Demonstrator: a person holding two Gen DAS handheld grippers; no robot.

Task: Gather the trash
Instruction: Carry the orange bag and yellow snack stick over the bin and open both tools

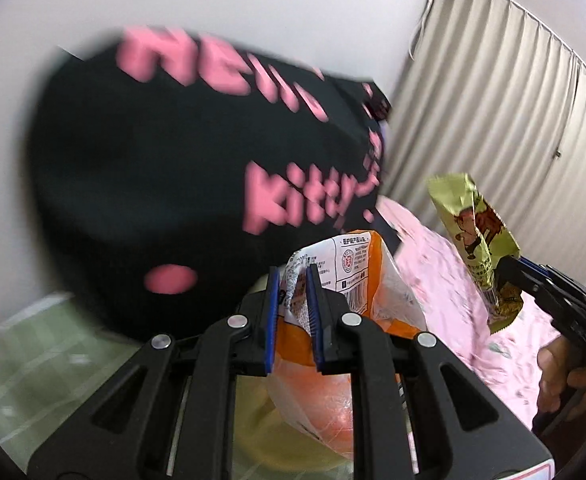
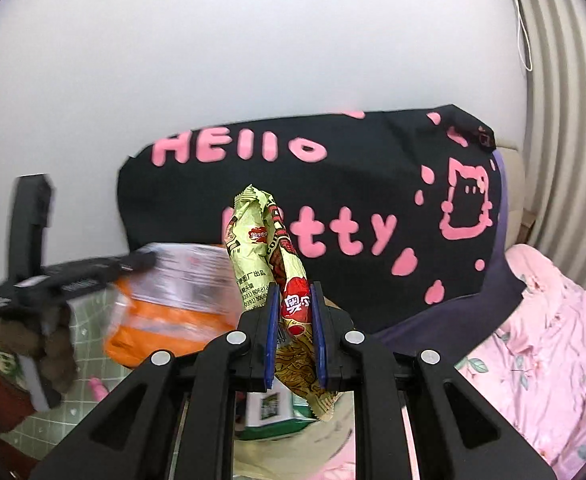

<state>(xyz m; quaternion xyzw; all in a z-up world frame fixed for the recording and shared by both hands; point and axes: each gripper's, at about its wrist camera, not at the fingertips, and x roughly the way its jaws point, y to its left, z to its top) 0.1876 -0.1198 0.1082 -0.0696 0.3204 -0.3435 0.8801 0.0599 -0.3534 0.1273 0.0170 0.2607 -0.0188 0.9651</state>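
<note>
Both grippers clamped, left gripper on orange-and-clear wrapper, right gripper on green noodle packet before the Hello Kitty pillow; thin crinkly film might slip free!

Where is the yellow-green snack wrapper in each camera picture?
Left wrist view: the yellow-green snack wrapper is at the right edge, pinched by the right gripper.
Right wrist view: the wrapper stands up in the middle, between that gripper's blue pads.
Shared landmark: the black Hello Kitty cloth behind it.

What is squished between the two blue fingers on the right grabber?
In the right wrist view, a green snack wrapper is pinched between the right gripper's blue fingers.
</note>
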